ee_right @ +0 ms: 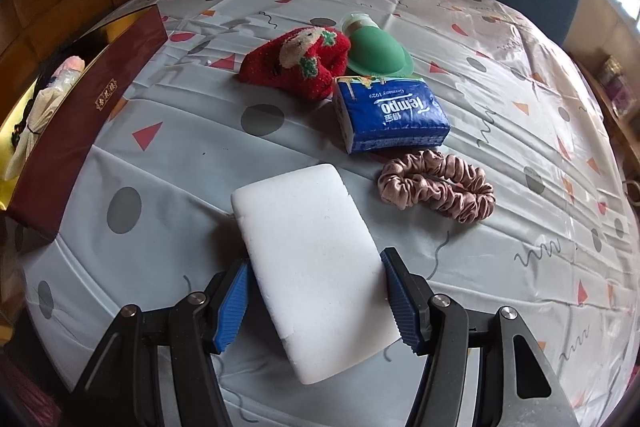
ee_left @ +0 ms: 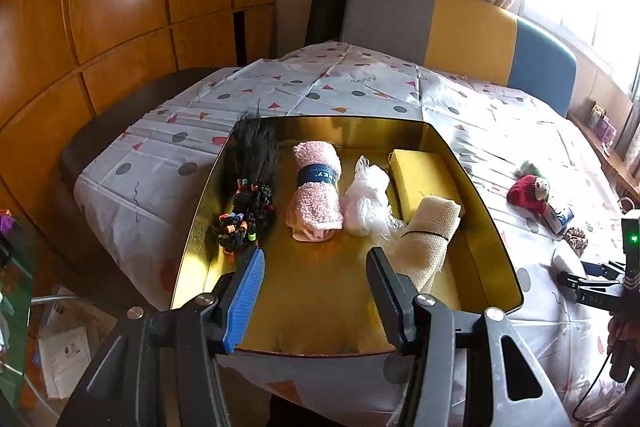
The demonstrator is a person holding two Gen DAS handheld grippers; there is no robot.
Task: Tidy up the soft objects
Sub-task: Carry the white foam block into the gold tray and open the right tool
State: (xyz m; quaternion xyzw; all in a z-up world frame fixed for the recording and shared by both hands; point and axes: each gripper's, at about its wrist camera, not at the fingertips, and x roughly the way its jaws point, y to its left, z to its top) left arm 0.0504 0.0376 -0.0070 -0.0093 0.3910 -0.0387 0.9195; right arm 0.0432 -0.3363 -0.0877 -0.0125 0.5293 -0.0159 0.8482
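Note:
A gold tin tray (ee_left: 320,291) holds a black hair bundle with coloured ties (ee_left: 250,195), a rolled pink towel (ee_left: 316,191), a white fluffy puff (ee_left: 366,199), a yellow sponge (ee_left: 420,179) and a beige bandage roll (ee_left: 428,235). My left gripper (ee_left: 316,255) hovers open over the tray's near part, nothing between its fingers. A white sponge block (ee_right: 312,259) sits between my right gripper's (ee_right: 316,261) blue pads, which press on its long sides. To the tray's right, that sponge (ee_left: 564,259) shows again.
On the patterned tablecloth (ee_right: 200,163) lie a red sock with a bear face (ee_right: 296,63), a green silicone piece (ee_right: 376,55), a blue tissue pack (ee_right: 392,115) and a pink scrunchie (ee_right: 436,191). The tray's maroon wall (ee_right: 80,123) stands at the left. Chairs line the far edge.

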